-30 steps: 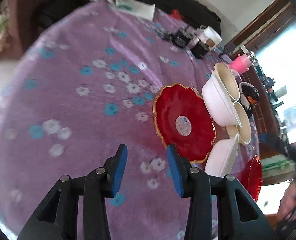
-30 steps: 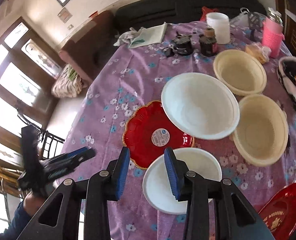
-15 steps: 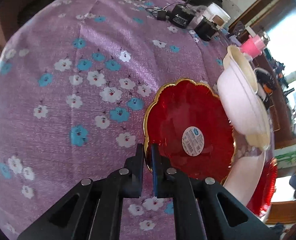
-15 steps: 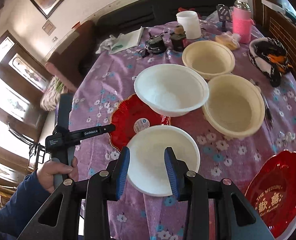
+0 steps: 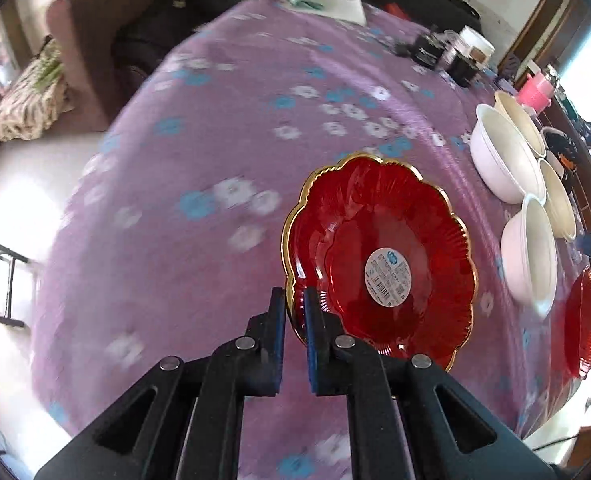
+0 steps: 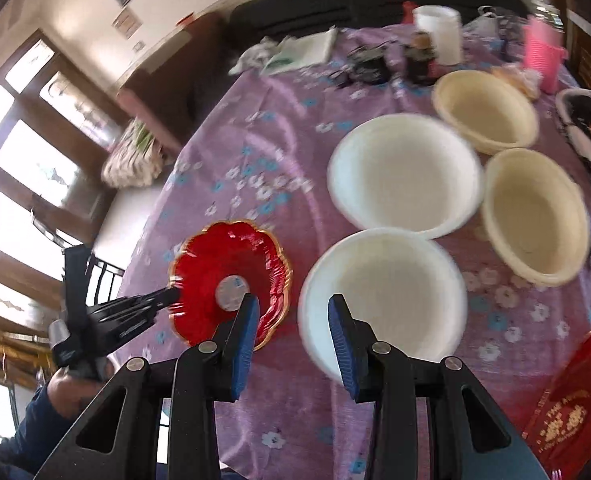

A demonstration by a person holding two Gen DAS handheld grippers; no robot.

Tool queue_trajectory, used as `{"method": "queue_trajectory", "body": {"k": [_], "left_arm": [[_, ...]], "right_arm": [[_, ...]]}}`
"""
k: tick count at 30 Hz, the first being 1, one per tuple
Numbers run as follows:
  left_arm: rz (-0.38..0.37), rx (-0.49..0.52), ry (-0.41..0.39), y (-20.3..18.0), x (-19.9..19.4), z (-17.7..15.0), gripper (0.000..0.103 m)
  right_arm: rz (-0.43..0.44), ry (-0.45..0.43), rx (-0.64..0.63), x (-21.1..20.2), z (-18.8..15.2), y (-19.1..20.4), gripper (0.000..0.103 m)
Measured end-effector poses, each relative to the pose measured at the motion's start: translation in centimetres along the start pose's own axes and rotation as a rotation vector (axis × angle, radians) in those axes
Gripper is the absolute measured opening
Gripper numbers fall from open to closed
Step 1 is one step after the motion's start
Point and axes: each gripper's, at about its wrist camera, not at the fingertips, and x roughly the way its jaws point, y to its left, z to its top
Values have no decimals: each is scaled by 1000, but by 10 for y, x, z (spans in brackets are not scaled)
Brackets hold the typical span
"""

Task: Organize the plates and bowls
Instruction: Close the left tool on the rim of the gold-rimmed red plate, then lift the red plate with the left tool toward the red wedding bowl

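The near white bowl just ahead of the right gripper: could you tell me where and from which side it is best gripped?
Probably the near white bowl is best taken by its thin rim, on the arc nearest the right gripper. It sits upright and open, so one finger could go inside the wall and one outside, coming down from the near side. The far side is crowded by the other white bowl.

Readable text is scarce. Round white sticker (image 5: 388,276) at centre of the red scalloped plate (image 5: 379,240): blue logo up top, a barcode lower down, several print lines, all too small to read. Second red plate (image 6: 571,404) at desk edge, right wrist view: gold lettering, top line approx. "THE WEDDING", though blurred; below it two gold Chinese chars, not legible. White marking on side of the black left gripper (image 6: 173,296) body in that view: blurred, can't read. Wall notices and framed picture far back: nothing legible.
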Motion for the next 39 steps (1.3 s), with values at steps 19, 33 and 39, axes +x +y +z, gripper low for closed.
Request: {"method": "queue_trajectory", "body": {"k": [19, 33, 39], "left_arm": [[69, 97, -86, 2, 0, 3, 45], [104, 144, -86, -12, 11, -10, 14], [122, 141, -150, -19, -4, -18, 14]], "right_arm": [[-11, 160, -61, 99, -20, 31, 45], [-73, 176, -172, 124, -34, 54, 16], [-155, 114, -289, 103, -42, 69, 16]]}}
